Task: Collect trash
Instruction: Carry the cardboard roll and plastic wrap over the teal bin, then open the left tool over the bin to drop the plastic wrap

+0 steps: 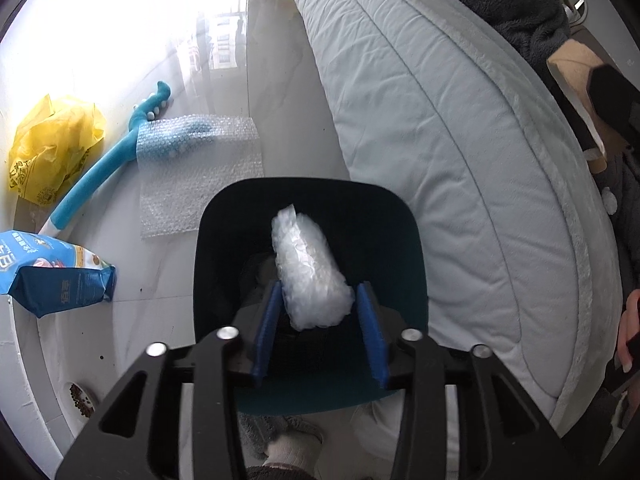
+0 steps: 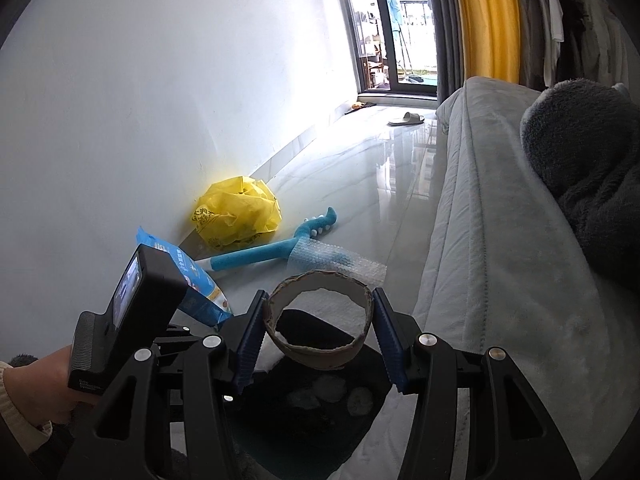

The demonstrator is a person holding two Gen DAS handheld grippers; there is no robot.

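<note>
My left gripper (image 1: 318, 300) is over the dark bin (image 1: 224, 216), its blue pads apart on either side of a roll of clear bubble wrap (image 1: 308, 272); the right pad does not touch it. My right gripper (image 2: 320, 320) is shut on a cardboard tape ring (image 2: 320, 320), held above the bin (image 2: 320, 420), where some pale scraps (image 2: 328, 392) lie. The left gripper's body (image 2: 132, 304) shows at the left of the right wrist view.
On the floor by the wall lie a yellow plastic bag (image 1: 52, 148), a blue snack packet (image 1: 52, 272), a blue foam toy (image 1: 108, 168) and a bubble wrap sheet (image 1: 200, 168). A grey quilted sofa (image 1: 440, 140) runs along the right. A slipper (image 2: 406, 119) lies far off.
</note>
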